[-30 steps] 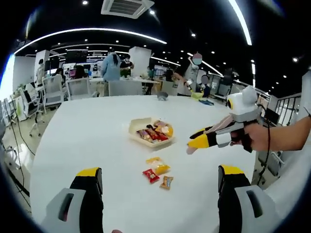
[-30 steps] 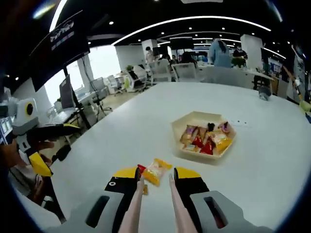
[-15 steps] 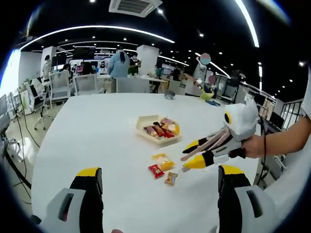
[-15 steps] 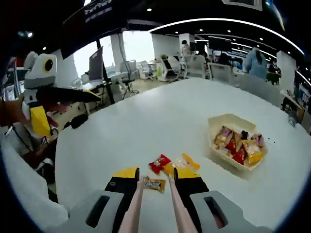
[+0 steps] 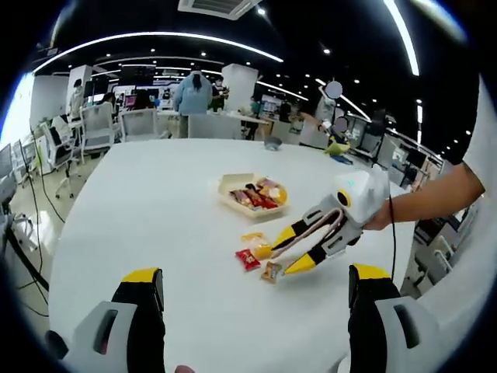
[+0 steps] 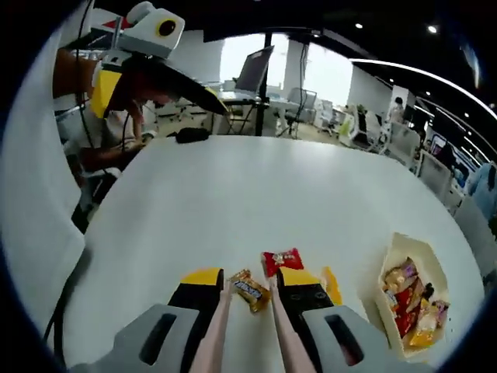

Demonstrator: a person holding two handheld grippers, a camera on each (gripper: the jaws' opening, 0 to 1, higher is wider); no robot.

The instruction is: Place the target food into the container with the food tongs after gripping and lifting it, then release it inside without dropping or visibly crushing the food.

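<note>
In the right gripper view, the right gripper (image 6: 247, 289) holds pink food tongs (image 6: 245, 330) between its yellow-tipped jaws, closed on them. The tong tips sit at a brown snack packet (image 6: 249, 288) lying on the white table (image 6: 256, 194); whether they touch it, I cannot tell. Just beyond lie a red packet (image 6: 281, 260) and, partly hidden by the jaw, a yellow packet (image 6: 331, 284). Farther right, the beige container (image 6: 411, 303) holds several packets. In the left gripper view, the left gripper (image 5: 256, 311) has its jaws wide apart, holding nothing, above the table; the 3 loose packets lie between it and the container.
</note>
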